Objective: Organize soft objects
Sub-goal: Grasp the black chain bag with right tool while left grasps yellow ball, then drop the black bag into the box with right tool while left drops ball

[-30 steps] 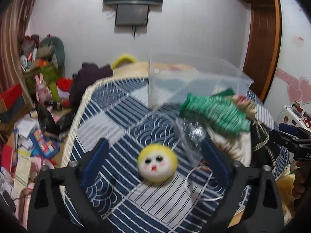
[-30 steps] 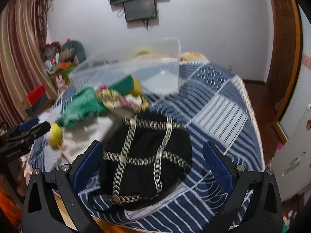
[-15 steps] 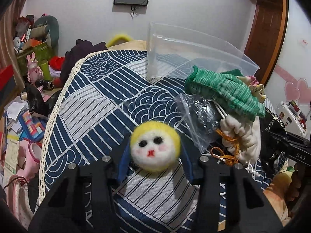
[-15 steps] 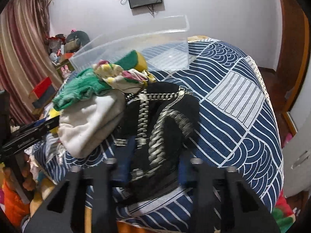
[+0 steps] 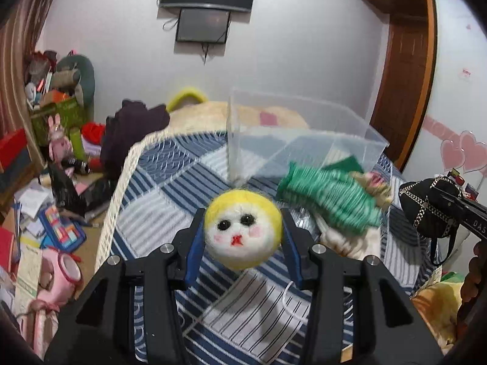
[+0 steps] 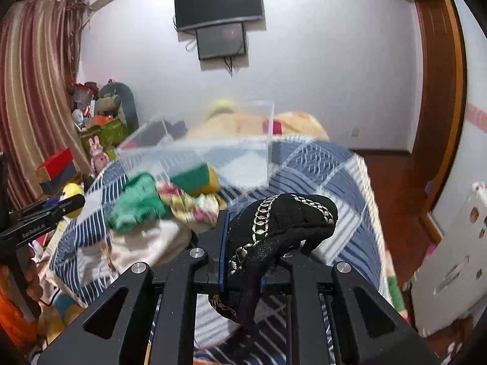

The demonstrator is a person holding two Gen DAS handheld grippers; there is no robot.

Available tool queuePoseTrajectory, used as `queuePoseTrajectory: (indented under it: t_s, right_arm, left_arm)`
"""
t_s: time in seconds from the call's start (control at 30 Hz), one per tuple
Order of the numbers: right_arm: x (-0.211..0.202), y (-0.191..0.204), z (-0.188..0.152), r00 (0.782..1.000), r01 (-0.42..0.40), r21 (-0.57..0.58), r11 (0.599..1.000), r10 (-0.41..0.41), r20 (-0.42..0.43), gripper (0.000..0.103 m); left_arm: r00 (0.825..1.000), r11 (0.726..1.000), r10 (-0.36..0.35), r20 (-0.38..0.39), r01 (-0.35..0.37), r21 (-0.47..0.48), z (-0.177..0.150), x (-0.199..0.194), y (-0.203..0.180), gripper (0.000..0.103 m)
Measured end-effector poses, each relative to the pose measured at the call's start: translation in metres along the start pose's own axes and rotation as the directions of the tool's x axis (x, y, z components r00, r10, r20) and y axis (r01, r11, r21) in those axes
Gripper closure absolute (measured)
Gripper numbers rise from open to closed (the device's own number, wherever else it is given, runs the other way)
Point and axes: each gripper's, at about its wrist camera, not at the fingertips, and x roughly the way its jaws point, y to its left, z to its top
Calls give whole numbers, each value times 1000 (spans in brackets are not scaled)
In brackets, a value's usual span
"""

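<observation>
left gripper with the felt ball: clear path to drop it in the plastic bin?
Probably yes. The left gripper holds the yellow-and-white felt ball clear of the quilt, and the clear plastic bin stands open-topped just beyond. The green knit piece lies to the right, off the direct line.

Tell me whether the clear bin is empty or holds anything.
Looks empty: through the clear bin's walls only the striped bedspread shows; the soft things lie outside it.

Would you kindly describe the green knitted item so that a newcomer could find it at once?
Start at the bed with the blue patterned quilt and find the clear plastic bin on it. Just in front of the bin lies a heap of soft things; the green knitted item tops it, the only ribbed, white-striped piece there.
</observation>
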Motion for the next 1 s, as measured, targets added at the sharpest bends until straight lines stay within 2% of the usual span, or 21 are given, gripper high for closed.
queuePoseTrajectory:
  t_s: [0.3, 0.5, 0.6, 0.7, 1.0]
  right_arm:
    - [6, 21, 45, 994, -19, -62, 998, 26, 109, 89]
    - [22, 30, 68, 989, -32, -82, 996, 43, 139, 89]
    - [34, 35, 78, 989, -30, -105, 994, 44, 138, 89]
    - [48, 37, 85, 991, -33, -118, 993, 48, 129, 89]
    - [102, 39, 90, 997, -65, -115, 991, 68, 20, 89]
  left_arm:
    - [996, 998, -30, 90, 25, 56, 47, 0, -20, 57]
    - [995, 997, -32, 91, 26, 68, 76, 24, -24, 57]
    - [996, 997, -56, 72, 52, 55, 89, 39, -24, 57]
    - [997, 997, -49, 65, 45, 65, 100, 52, -25, 57]
    - [998, 994, -64, -21, 65, 90, 115, 102, -37, 57]
